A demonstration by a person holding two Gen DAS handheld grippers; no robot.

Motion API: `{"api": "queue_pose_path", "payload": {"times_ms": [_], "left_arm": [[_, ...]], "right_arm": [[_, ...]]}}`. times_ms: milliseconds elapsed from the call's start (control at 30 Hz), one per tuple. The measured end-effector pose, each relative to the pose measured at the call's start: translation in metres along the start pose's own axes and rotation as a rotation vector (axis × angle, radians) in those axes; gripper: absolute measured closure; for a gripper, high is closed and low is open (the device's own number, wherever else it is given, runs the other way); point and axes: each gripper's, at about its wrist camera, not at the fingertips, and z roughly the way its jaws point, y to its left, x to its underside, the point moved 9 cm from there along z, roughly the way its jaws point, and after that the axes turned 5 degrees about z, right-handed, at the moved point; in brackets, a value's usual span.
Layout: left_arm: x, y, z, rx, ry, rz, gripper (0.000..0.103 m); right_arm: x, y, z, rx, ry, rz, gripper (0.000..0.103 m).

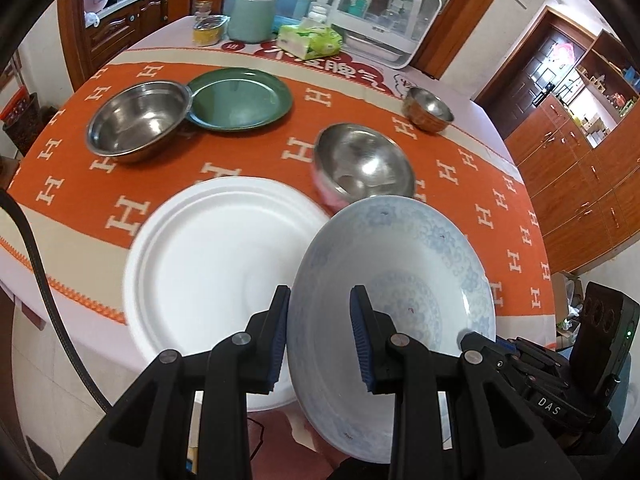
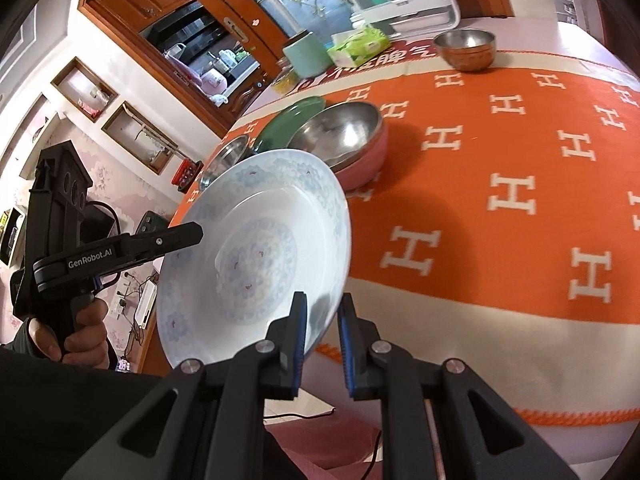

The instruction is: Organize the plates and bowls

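A blue-patterned white plate (image 1: 400, 248) hangs tilted above the table's near edge, held on both sides. My left gripper (image 1: 320, 320) is shut on its left rim, and my right gripper (image 2: 323, 320) is shut on its near right rim. The same plate (image 2: 260, 240) fills the middle of the right wrist view. Under and to its left lies a plain white plate (image 1: 216, 272). Behind stand a pink-sided steel bowl (image 1: 360, 160), a large steel bowl (image 1: 138, 120), a green plate (image 1: 240, 100) and a small steel bowl (image 1: 428, 108).
An orange cloth with white H marks (image 2: 512, 200) covers the round table. At the far side stand a mint canister (image 1: 252, 16), a green tissue pack (image 1: 308, 42), a yellow jar (image 1: 208, 30) and a white appliance (image 1: 384, 8). A person's hand (image 2: 80, 340) grips the left tool.
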Motion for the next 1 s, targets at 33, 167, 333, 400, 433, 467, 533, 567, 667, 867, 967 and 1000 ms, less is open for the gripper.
{"api": "queue_pose_path", "payload": {"times_ms": [33,167,333,400,433,467,533,567,667,867,967,1000], "left_arm": [[0.001,0.008,-0.001,-0.002,0.004,0.001,0.075],[0.003,0.03,-0.002,-0.008,0.017,0.004,0.075],[0.004,0.054,0.0,-0.013,0.036,0.014,0.075],[0.005,0.061,0.001,-0.014,0.046,0.017,0.075],[0.005,0.065,0.003,-0.015,0.051,0.019,0.075],[0.005,0.069,0.005,-0.017,0.06,0.023,0.075],[0.005,0.075,0.008,-0.02,0.069,0.028,0.075],[0.005,0.08,0.01,-0.023,0.077,0.031,0.075],[0.006,0.089,0.017,-0.036,0.1,0.036,0.074],[0.006,0.111,0.034,-0.056,0.158,0.031,0.073],[0.004,0.119,0.044,-0.074,0.182,0.046,0.073],[0.004,0.123,0.049,-0.083,0.196,0.053,0.073]], "right_arm": [[0.001,0.005,0.005,0.0,0.003,0.003,0.088],[0.007,0.019,0.019,0.002,0.011,0.009,0.088],[0.014,0.034,0.036,0.007,0.02,0.027,0.088],[0.016,0.037,0.042,0.013,0.024,0.032,0.088],[0.018,0.04,0.046,0.018,0.026,0.035,0.088],[0.018,0.042,0.049,0.021,0.028,0.038,0.088],[0.02,0.044,0.055,0.023,0.03,0.047,0.088],[0.02,0.045,0.057,0.023,0.032,0.051,0.088],[0.022,0.048,0.068,0.026,0.044,0.063,0.088],[0.021,0.053,0.091,0.043,0.074,0.072,0.088],[0.018,0.053,0.103,0.049,0.08,0.08,0.088],[0.016,0.052,0.106,0.051,0.08,0.083,0.088]]}}
